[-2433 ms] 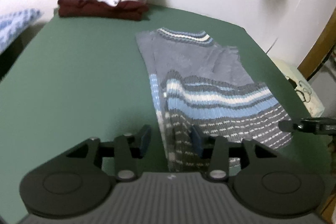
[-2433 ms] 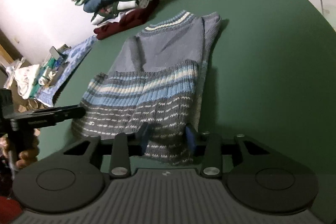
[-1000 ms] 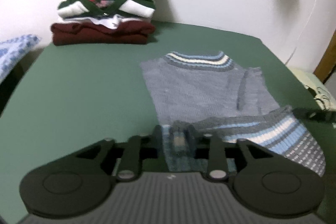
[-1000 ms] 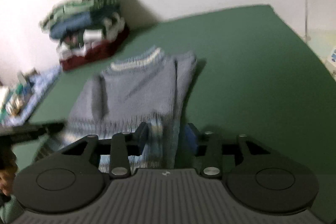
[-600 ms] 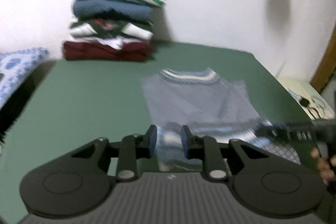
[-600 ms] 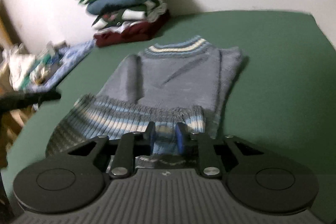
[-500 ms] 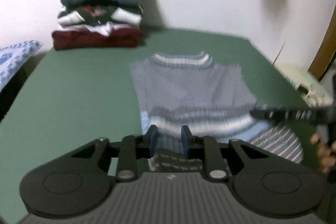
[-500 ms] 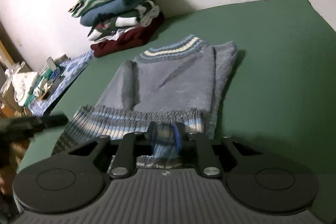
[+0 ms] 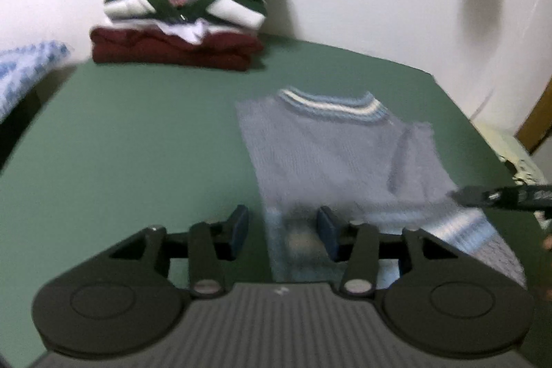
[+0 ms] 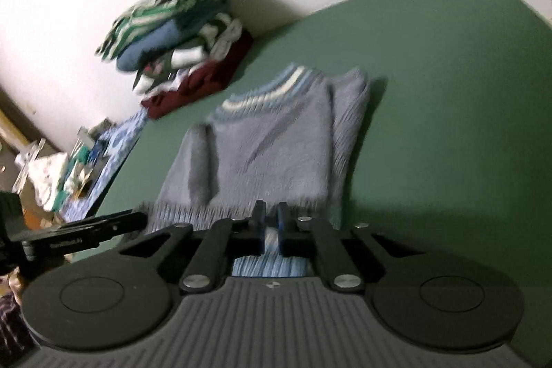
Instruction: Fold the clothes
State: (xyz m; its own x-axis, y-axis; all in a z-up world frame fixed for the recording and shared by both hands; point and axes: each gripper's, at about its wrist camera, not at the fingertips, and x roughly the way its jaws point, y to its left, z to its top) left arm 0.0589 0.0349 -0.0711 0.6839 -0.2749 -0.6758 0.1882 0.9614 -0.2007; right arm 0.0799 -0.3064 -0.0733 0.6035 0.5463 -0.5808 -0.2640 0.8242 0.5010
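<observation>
A grey-blue knit sweater (image 9: 338, 147) with a striped collar lies on the green table (image 9: 138, 143), its striped lower hem folded up over the body. My left gripper (image 9: 283, 228) is open, its fingers standing apart over the hem's left corner. My right gripper (image 10: 270, 219) is shut on the hem's right part (image 10: 269, 259); the sweater also shows in the right wrist view (image 10: 276, 143). The right gripper's finger tip shows at the right of the left wrist view (image 9: 500, 195), and the left gripper shows at the left of the right wrist view (image 10: 76, 233).
A stack of folded clothes (image 9: 186, 2) stands at the table's far left corner against the white wall; it also shows in the right wrist view (image 10: 183, 37). A blue patterned cloth (image 9: 24, 75) and clutter (image 10: 55, 181) lie off the table's left side.
My left gripper has opened and let go of the hem. The right gripper has stayed shut on the hem. Both have moved forward, carrying the hem further up the sweater.
</observation>
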